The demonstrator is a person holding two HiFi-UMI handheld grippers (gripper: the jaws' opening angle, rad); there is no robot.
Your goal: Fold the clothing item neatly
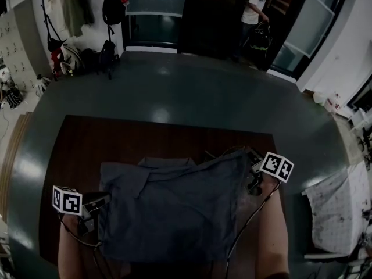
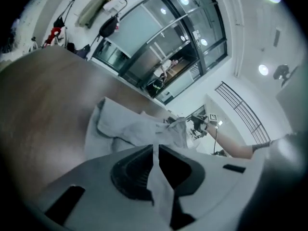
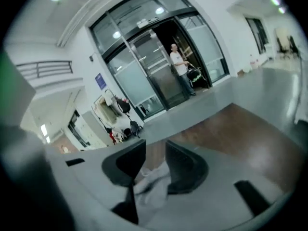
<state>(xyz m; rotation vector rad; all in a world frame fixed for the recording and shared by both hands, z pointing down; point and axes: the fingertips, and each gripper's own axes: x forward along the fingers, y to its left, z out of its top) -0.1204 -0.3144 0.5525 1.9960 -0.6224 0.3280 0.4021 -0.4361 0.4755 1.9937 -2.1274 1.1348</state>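
Observation:
A blue-grey shirt (image 1: 174,211) lies spread on the dark brown table (image 1: 145,138), collar toward the far side. My left gripper (image 1: 96,205) is at the shirt's left edge, shut on a thin fold of the shirt (image 2: 156,160) that runs up between its fingers. The rest of the shirt (image 2: 130,126) stretches away over the table. My right gripper (image 1: 254,179) hovers at the shirt's far right corner. Its jaws stand apart with bare table showing between them. A blurred bunch of shirt (image 3: 151,184) sits low in the gap, and the pads do not clamp it.
Cables trail from both grippers along the table's near edge. A person (image 1: 254,7) with a bag stands by the glass doors far off. Coats and bags hang on a rack (image 1: 70,16) at the back left. A white, speckled cloth (image 1: 337,214) lies to the table's right.

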